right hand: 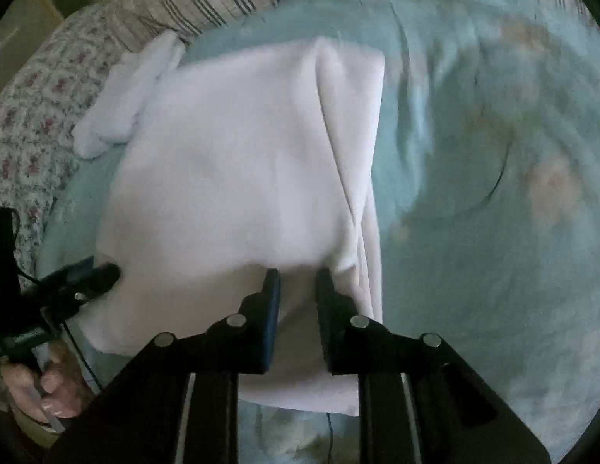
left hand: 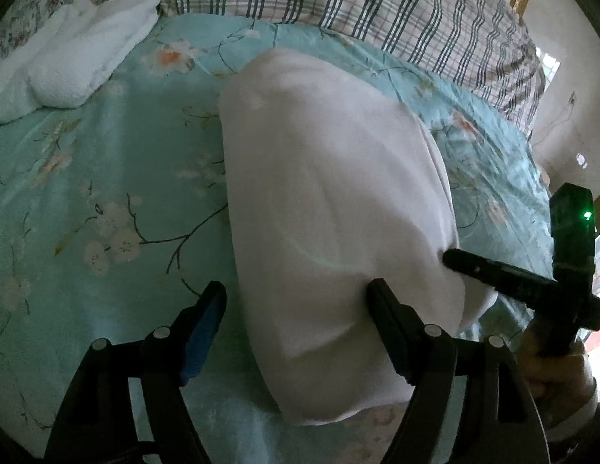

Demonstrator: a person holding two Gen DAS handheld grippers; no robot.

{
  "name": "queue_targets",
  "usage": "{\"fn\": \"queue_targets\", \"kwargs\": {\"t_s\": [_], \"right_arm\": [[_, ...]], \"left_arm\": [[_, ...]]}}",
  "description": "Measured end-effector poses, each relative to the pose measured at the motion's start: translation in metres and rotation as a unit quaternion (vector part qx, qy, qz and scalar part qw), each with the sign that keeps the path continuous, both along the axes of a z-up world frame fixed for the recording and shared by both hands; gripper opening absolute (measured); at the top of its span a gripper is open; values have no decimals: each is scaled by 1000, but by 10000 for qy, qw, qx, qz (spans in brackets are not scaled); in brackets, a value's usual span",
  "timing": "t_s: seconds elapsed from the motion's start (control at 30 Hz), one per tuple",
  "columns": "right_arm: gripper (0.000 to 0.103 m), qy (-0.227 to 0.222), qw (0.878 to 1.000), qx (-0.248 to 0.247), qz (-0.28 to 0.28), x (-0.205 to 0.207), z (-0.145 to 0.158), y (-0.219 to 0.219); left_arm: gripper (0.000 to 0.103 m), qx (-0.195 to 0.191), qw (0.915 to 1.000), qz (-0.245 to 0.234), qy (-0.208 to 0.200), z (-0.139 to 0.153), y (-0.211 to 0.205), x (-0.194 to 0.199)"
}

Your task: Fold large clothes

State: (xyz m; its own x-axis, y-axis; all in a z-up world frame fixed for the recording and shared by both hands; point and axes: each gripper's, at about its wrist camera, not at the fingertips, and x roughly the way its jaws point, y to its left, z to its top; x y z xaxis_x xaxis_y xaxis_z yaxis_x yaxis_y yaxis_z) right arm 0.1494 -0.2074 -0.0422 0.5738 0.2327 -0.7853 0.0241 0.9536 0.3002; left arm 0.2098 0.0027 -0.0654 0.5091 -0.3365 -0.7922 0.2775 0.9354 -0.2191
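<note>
Both grippers angle steeply down toward the bed, side by side over a folded white garment (left hand: 330, 201) lying on the teal floral bedsheet (left hand: 106, 178).

The left gripper (left hand: 296, 301) points forward and down, its jaws spread wide. The near left edge of the white garment lies between the fingers: the right finger (left hand: 388, 321) rests against the cloth, while the blue-padded left finger (left hand: 207, 317) stands off it over bare sheet. Nothing is pinched, so this gripper is released. Beyond its fingertips the garment stretches away toward a plaid pillow (left hand: 377, 4). Far off to the left of the fingers lies a white fluffy towel (left hand: 75, 46).

The right gripper (right hand: 298, 282) tilts down likewise, with its jaws narrowed to a small gap. Its two fingertips sit on the near edge of the garment, and a ridge of cloth lies between the pads (right hand: 272, 309). The picture is blurred, and I cannot tell whether the pads actually press the fabric or merely flank it. A long lengthwise crease runs away from the right fingertip up the garment.

In the right wrist view the left gripper's tips touch the garment's edge well to the left of the fingers, and the person's left hand (right hand: 36, 386) grips its handle below. In the left wrist view the right hand (left hand: 551, 371) shows at the lower right.
</note>
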Motion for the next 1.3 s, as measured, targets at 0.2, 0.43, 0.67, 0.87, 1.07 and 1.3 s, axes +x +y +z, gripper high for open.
{"fn": "queue_targets", "kwargs": {"t_s": [0.2,0.43,0.67,0.87,1.07,1.3], "right_arm": [[19,-58,9995,275,-144,-15,13,-3],[27,-248,9993,272,-34,-47,28,7],[35,-401,9988,272,-17,-77,35,9],[41,-435,9988,221,15,-96,34,14],[68,-561,9981,-176,164,-121,34,23],[77,-554,9962,-606,299,-146,29,28]], "left_arm": [[77,224,9995,190,-106,9,4,-14],[76,508,9975,399,-278,22,9,-40],[75,602,9966,447,-354,25,11,-62],[82,813,9946,416,-489,28,9,-82],[86,1307,9879,302,-778,26,0,-113],[90,1937,9758,177,-998,19,-4,-145]]}}
